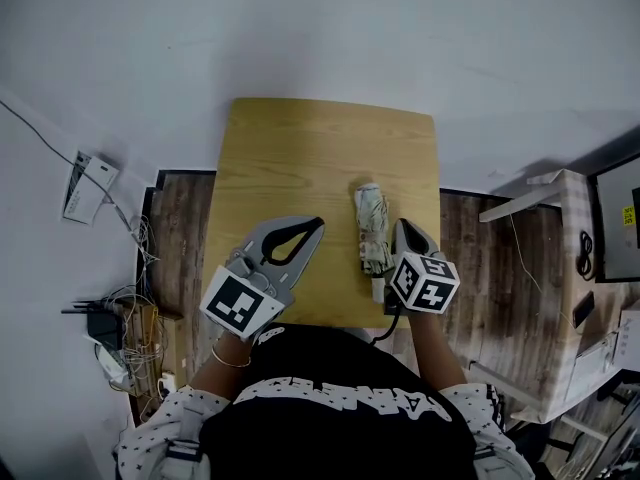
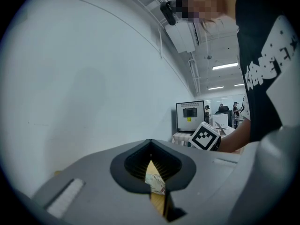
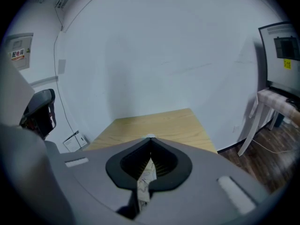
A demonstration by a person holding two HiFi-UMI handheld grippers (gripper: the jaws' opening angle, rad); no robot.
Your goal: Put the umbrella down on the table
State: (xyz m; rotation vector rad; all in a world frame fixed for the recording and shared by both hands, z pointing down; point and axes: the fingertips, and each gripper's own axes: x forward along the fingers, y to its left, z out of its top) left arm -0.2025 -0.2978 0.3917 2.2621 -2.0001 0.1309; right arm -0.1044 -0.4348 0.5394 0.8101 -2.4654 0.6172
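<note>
One folded umbrella [image 1: 372, 230] lies flat on the worktop [image 1: 300, 148], near its front edge and toward the right side, its length running front to back. Just beside it on the right hovers the right gripper [image 1: 402, 226], fingers pressed together on nothing. Over the front left part of the worktop is the left gripper [image 1: 316, 224], apart from the umbrella, fingers likewise together and empty.

Down the left gripper [image 2: 150, 143], jaws closed tip to tip. Through the gap behind them, a sliver of wooden bench [image 2: 158, 202] and the pale folded umbrella [image 2: 155, 182]. At right, a marker cube [image 2: 205, 136], black printed shirt [image 2: 267, 69], distant monitor [image 2: 190, 116].
</note>
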